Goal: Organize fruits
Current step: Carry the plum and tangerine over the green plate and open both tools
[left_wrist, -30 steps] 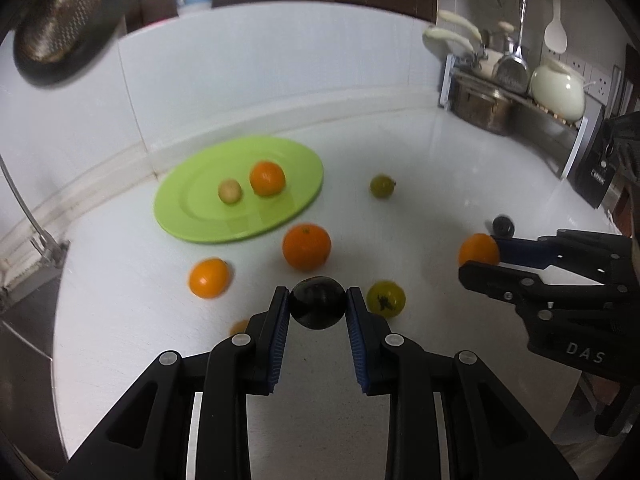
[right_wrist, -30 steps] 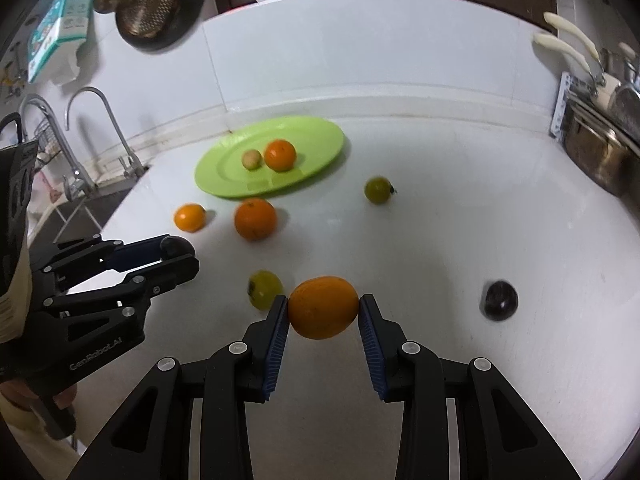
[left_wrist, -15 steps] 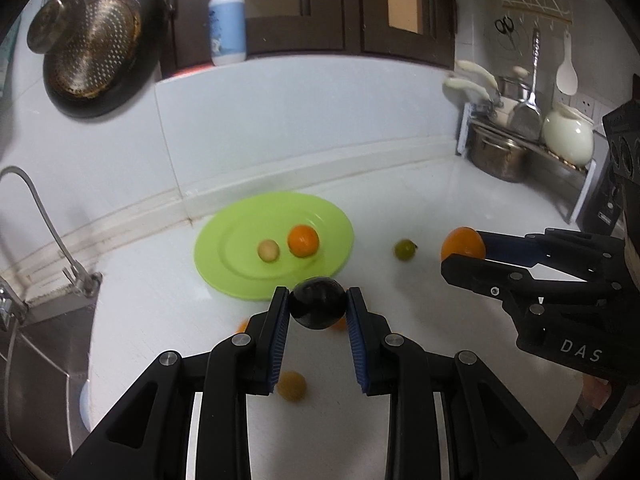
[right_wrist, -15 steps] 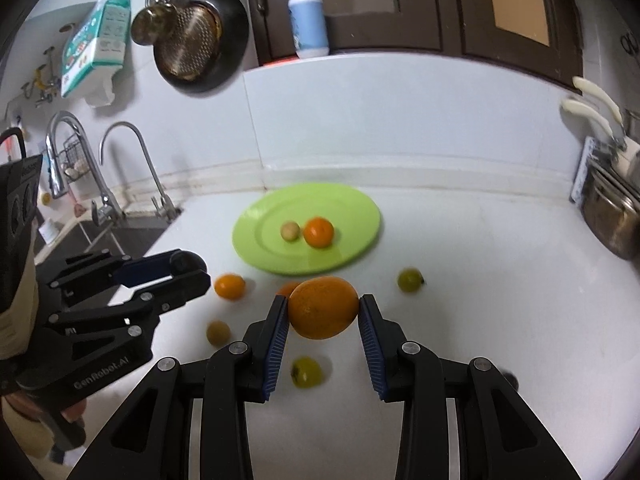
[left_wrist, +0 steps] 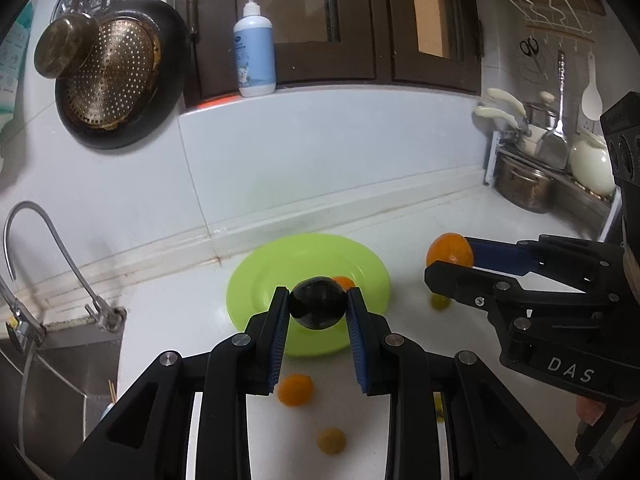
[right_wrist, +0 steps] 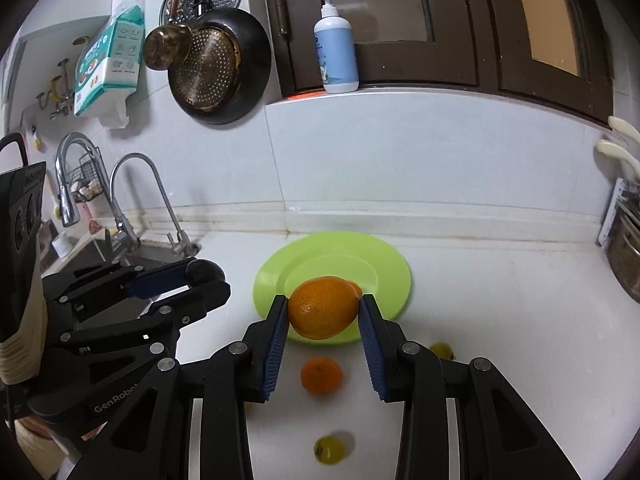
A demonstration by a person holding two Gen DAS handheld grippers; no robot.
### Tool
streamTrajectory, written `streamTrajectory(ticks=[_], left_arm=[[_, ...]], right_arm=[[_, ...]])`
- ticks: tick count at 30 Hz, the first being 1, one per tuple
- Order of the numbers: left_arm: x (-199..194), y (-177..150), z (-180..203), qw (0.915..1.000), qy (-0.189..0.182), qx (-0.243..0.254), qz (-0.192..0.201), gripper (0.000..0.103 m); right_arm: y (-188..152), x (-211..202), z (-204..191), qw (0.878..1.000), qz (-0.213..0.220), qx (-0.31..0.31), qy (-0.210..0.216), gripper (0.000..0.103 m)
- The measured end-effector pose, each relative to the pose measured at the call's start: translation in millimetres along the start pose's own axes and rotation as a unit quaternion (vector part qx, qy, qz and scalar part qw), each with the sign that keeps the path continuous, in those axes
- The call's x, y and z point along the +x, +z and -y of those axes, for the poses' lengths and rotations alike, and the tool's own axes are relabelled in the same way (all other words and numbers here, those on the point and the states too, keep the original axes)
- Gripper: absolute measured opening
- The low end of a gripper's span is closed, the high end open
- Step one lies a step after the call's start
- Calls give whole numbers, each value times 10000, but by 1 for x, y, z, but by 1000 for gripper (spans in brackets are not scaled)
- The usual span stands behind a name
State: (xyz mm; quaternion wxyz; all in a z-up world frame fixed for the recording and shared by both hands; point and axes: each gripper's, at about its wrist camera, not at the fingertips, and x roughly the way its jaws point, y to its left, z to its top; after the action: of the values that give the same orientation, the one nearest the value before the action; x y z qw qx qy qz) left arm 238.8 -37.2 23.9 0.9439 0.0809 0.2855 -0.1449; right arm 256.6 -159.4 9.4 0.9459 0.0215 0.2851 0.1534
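My left gripper is shut on a dark plum and holds it in the air in front of the green plate. My right gripper is shut on a large orange, also raised before the green plate. The right gripper also shows in the left wrist view, the left one in the right wrist view. A small orange lies on the plate, mostly hidden. Loose on the counter are an orange, green fruits and a small tan fruit.
A sink with tap lies at the left. A dish rack with a pot stands at the right. A pan and strainer hang on the wall, and a soap bottle stands on the ledge.
Both grippers have risen higher above the counter with their fruits still held, and now sit closer in front of the plate. The loose fruits now appear lower in both views.
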Motion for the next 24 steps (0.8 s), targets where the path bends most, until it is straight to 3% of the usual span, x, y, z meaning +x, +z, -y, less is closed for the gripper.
streamTrajectory(ticks=[12,24], left_arm=[[36,34,-16,10000,34,-12,-82,29],[113,54,-47,9961,-221,-350,-776,29]], right_arm=[[42,42,8,9999,-67,-51,54,37],[70,118,26,9976,-678,-155,28,37]])
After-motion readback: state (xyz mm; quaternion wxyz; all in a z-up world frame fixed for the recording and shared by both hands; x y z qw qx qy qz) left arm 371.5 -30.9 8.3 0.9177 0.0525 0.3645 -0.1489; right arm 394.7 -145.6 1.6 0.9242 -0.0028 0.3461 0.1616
